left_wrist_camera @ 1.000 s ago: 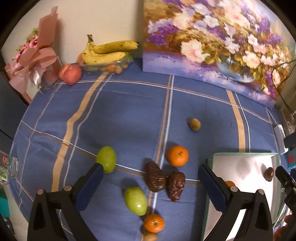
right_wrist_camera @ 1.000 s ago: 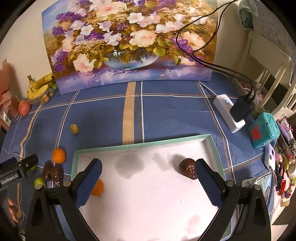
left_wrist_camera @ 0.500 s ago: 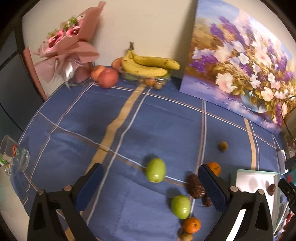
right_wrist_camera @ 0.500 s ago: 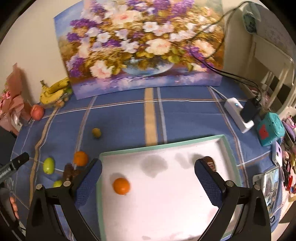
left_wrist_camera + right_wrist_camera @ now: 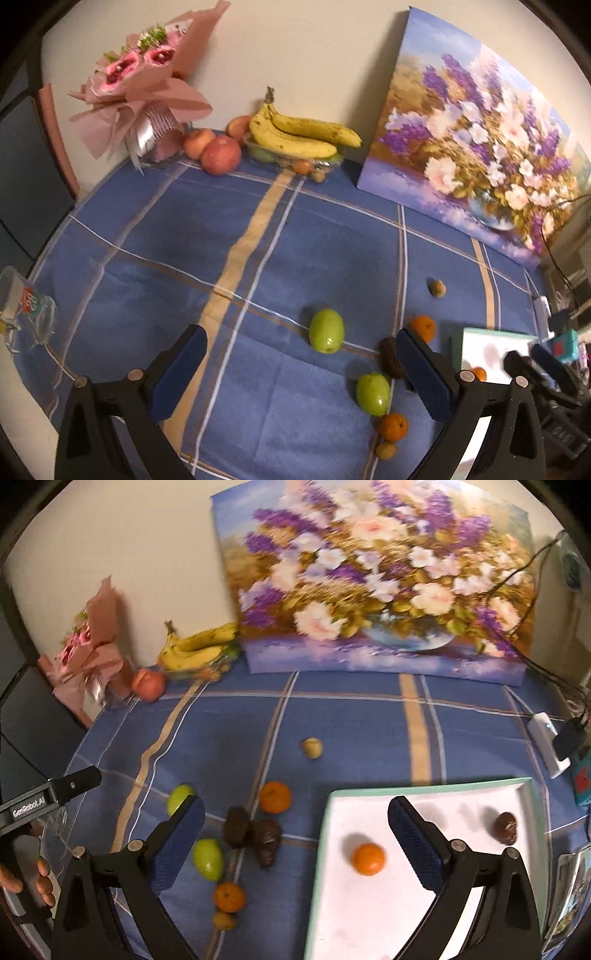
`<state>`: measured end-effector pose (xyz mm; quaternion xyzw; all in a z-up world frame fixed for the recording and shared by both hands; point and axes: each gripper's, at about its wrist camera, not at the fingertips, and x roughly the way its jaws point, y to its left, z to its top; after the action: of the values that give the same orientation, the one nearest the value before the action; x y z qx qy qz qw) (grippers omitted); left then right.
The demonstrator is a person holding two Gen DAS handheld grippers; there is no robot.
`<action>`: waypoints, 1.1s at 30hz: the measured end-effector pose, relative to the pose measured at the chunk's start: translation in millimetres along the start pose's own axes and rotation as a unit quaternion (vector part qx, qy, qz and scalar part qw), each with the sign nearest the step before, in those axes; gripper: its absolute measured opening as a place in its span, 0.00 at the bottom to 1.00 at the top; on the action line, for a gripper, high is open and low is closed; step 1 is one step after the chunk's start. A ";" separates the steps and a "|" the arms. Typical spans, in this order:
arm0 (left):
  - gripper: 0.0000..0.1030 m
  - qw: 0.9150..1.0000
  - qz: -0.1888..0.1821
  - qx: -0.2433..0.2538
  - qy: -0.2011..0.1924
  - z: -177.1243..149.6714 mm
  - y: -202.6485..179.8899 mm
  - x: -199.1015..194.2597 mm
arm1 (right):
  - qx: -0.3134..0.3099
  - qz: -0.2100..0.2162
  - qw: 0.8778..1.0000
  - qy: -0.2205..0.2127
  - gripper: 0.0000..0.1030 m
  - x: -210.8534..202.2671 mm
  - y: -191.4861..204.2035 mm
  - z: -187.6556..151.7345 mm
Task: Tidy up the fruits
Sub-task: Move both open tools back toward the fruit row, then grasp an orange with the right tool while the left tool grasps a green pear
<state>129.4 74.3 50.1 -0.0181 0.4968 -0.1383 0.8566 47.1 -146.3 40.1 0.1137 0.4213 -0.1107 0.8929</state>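
both grippers empty, fingers spread wide: left gripper (image 5: 297,363), right gripper (image 5: 295,834). white tray (image 5: 436,790) holds one orange (image 5: 368,858) and one dark fruit (image 5: 505,828). loose on the worktop (image 5: 351,731): two green fruits (image 5: 326,330) (image 5: 373,393), two dark ones touching (image 5: 251,834), oranges, small yellowish ones. likely next step: pick a loose fruit. suggest the far green fruit; it sits apart. centre it between the fingers, descend straight, close gently since round fruit rolls.
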 end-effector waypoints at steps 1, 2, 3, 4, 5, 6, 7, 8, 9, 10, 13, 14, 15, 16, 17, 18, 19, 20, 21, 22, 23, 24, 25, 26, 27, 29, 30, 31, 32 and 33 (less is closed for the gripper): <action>1.00 1.000 -0.006 -0.003 0.005 -1.6 0.2 2.3 | -0.002 0.005 1.000 0.006 0.95 2.5 4.8 -2.1; 1.00 1.000 -0.011 -0.006 0.012 -4.0 0.8 4.9 | -0.004 0.009 1.000 0.013 0.92 4.9 8.6 -4.2; 1.00 1.000 -0.013 -0.008 0.020 -6.3 0.9 9.1 | -0.006 0.012 1.000 0.021 0.86 7.9 13.0 -7.3; 1.00 1.000 -0.012 -0.009 0.026 -8.3 0.7 12.1 | -0.007 0.014 1.000 0.027 0.82 10.7 16.1 -10.3; 1.00 0.999 -0.009 -0.010 0.033 -10.4 0.6 15.7 | -0.007 0.015 0.999 0.035 0.76 13.6 18.8 -13.3; 0.99 0.999 -0.008 -0.009 0.040 -12.5 0.2 19.9 | -0.006 0.016 0.999 0.043 0.75 16.4 20.0 -16.2; 0.99 0.999 -0.005 -0.008 0.049 -14.7 -0.3 25.2 | -0.006 0.017 0.999 0.050 0.75 19.5 21.6 -19.0; 0.99 0.998 -0.002 -0.007 0.058 -17.2 -0.6 30.2 | -0.008 0.017 0.998 0.057 0.75 22.3 23.2 -21.5; 0.98 0.998 -0.001 -0.006 0.064 -19.3 -0.9 34.4 | -0.013 0.016 0.998 0.065 0.74 25.9 26.1 -24.4; 0.98 0.997 0.000 -0.006 0.072 -21.3 -1.4 39.4 | -0.017 0.015 0.997 0.070 0.74 28.2 28.3 -27.2; 0.98 0.996 0.006 -0.007 0.090 -26.0 -2.5 50.2 | -0.026 0.019 0.995 0.091 0.73 37.9 35.7 -35.2; 0.98 0.996 0.007 -0.006 0.093 -26.6 -2.3 52.9 | -0.029 0.021 0.995 0.097 0.73 41.4 38.2 -37.3; 0.98 0.995 0.008 -0.007 0.097 -27.4 -2.0 55.3 | -0.033 0.022 0.994 0.105 0.73 45.6 40.9 -40.4; 0.98 0.995 0.010 -0.010 0.102 -28.8 -0.7 58.7 | -0.036 0.023 0.993 0.114 0.73 49.6 43.2 -43.5; 0.98 0.994 0.011 -0.012 0.106 -29.6 0.4 60.5 | -0.038 0.023 0.992 0.122 0.73 52.8 45.0 -46.3; 0.98 0.994 0.011 -0.015 0.109 -30.4 1.4 62.5 | -0.041 0.024 0.990 0.129 0.71 56.0 46.9 -49.5; 0.98 0.993 0.012 -0.019 0.114 -31.7 3.0 65.5 | -0.045 0.025 0.989 0.138 0.69 59.9 49.3 -53.4; 0.98 0.993 0.011 -0.021 0.118 -32.6 4.0 67.7 | -0.048 0.025 0.988 0.145 0.63 62.7 51.1 -56.4; 0.98 0.992 0.012 -0.024 0.122 -33.6 5.0 69.9 | -0.052 0.024 0.987 0.151 0.60 65.8 53.5 -59.2; 0.98 0.992 0.013 -0.026 0.126 -34.7 6.1 72.9 | -0.056 0.024 0.986 0.157 0.60 69.1 55.8 -62.3; 0.98 0.991 0.014 -0.026 0.130 -35.6 6.2 75.3 | -0.059 0.024 0.985 0.162 0.60 71.8 57.5 -64.8; 0.98 0.991 0.015 -0.027 0.134 -36.6 6.4 77.5 | -0.063 0.025 0.983 0.169 0.60 75.6 59.7 -68.3; 0.98 0.990 0.017 -0.027 0.138 -38.0 6.5 80.3 | -0.065 0.026 0.982 0.174 0.60 77.8 61.1 -70.6; 0.98 0.990 0.017 -0.027 0.141 -39.1 6.2 82.0 | -0.067 0.027 0.981 0.178 0.60 80.4 62.6 -72.8; 0.98 0.989 0.018 -0.027 0.144 -40.3 6.1 84.5 | -0.070 0.027 0.980 0.183 0.60 83.2 63.8 -75.0; 0.98 0.988 0.018 -0.026 0.150 -42.2 6.3 88.3 | -0.075 0.025 0.978 0.191 0.60 87.3 65.6 -78.9; 0.98 0.988 0.018 -0.027 0.152 -42.5 6.0 90.2 | -0.078 0.023 0.978 0.194 0.60 89.3 66.7 -80.9; 0.98 0.987 0.018 -0.027 0.155 -43.3 6.1 92.1 | -0.081 0.022 0.977 0.197 0.60 91.4 67.7 -82.7; 0.98 0.987 0.018 -0.028 0.157 -43.9 6.0 93.2 | -0.084 0.021 0.976 0.200 0.59 93.2 68.6 -84.2; 0.98 0.987 0.018 -0.028 0.158 -44.0 5.5 94.2 | -0.086 0.020 0.975 0.203 0.58 95.4 69.8 -85.8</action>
<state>137.1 60.3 -52.8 -0.0109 0.6298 -0.1100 0.7688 64.4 -64.3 -79.6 0.0647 0.5995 -0.0310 0.7971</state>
